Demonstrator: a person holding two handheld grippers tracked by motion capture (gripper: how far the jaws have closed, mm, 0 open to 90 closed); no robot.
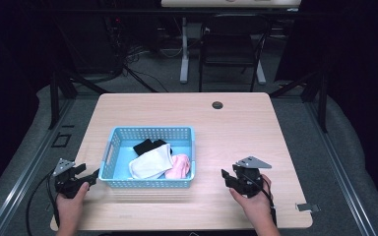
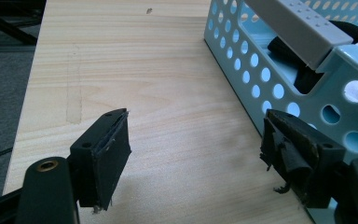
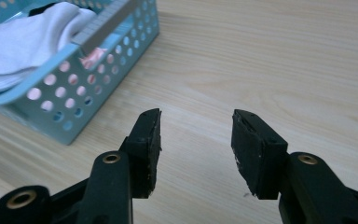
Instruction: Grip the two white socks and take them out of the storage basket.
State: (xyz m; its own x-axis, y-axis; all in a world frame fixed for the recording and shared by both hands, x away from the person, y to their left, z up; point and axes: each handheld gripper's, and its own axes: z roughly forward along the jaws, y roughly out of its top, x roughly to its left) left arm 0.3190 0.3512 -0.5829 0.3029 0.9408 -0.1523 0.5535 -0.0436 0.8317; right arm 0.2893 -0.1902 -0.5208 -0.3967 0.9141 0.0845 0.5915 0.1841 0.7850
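Left gripper jaws spread beside basket | right gripper jaws spread, empty | table between

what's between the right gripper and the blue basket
Only bare wooden table: in the high view the right gripper sits clear of the blue basket, and the right gripper view shows plain wood there too.

Both claws agape, empty

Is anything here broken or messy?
Yes, a little. The black pad on one finger of the left gripper is torn, with frayed bits hanging off. The clothes lie loosely heaped in the blue basket, none spilled on the table.
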